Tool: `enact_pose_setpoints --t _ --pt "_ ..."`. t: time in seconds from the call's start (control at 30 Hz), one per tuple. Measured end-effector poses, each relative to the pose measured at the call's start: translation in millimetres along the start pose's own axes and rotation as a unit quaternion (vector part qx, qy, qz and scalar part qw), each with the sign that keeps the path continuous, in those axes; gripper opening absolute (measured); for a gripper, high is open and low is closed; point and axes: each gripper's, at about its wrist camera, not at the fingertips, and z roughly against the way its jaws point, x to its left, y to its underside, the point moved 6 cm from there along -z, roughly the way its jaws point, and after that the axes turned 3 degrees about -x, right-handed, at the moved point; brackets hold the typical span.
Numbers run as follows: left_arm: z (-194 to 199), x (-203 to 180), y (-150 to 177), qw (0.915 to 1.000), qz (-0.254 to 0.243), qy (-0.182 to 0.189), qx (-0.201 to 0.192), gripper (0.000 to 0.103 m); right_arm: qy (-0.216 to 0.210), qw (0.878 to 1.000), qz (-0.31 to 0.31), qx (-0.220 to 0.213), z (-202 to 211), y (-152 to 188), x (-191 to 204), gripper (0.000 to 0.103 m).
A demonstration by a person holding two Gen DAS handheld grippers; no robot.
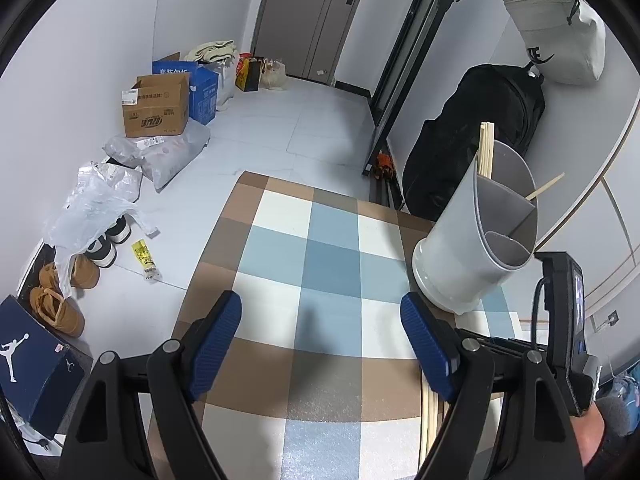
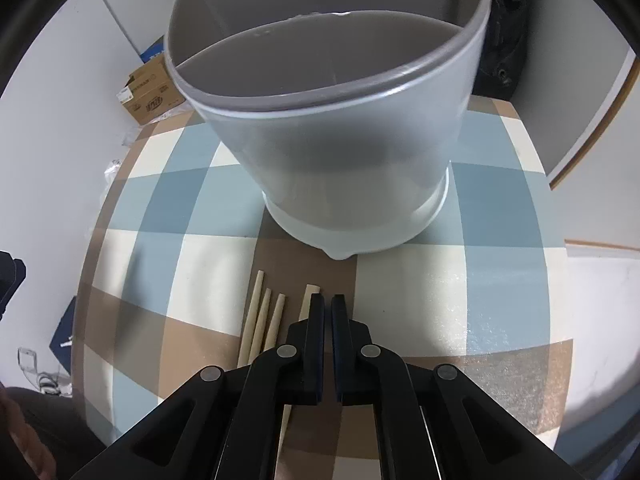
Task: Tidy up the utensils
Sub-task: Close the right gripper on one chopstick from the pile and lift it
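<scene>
Checked cloth in blue, cream and brown (image 1: pixel 320 240) covers the table, with boxes and shoes on the pale floor off to its left. Over the cloth the left gripper (image 1: pixel 320 320) hangs with its blue pads set wide apart and nothing between them. To its right stands the grey divided utensil holder (image 1: pixel 480 248), chopsticks (image 1: pixel 486 148) poking from its far compartment. Just before the holder's base, loose chopsticks (image 2: pixel 264 316) lie on the cloth; the right gripper (image 2: pixel 328 312) sits among them, jaws pressed almost together, whether a stick is pinched I cannot tell
</scene>
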Motion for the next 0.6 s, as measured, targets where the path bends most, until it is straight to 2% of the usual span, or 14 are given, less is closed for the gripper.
enact_pose_setpoints --t 0.2,0.5,0.6 --pt "-0.4 1.8 1.0 1.0000 0.004 0.000 0.004 0.078 -0.008 1.000 -0.008 -0.004 -2.3 -1.1 3.1 0.004" --pt "-4.6 -2.9 3.8 0.9999 -0.004 -0.001 0.012 0.078 0.029 0.997 0.073 -0.016 -1.4 3.2 21.0 0.005" --pt "-7.4 -2.7 5.9 0.9998 -0.002 0.001 0.019 0.078 0.033 0.996 0.082 -0.019 0.0 4.5 21.8 0.006"
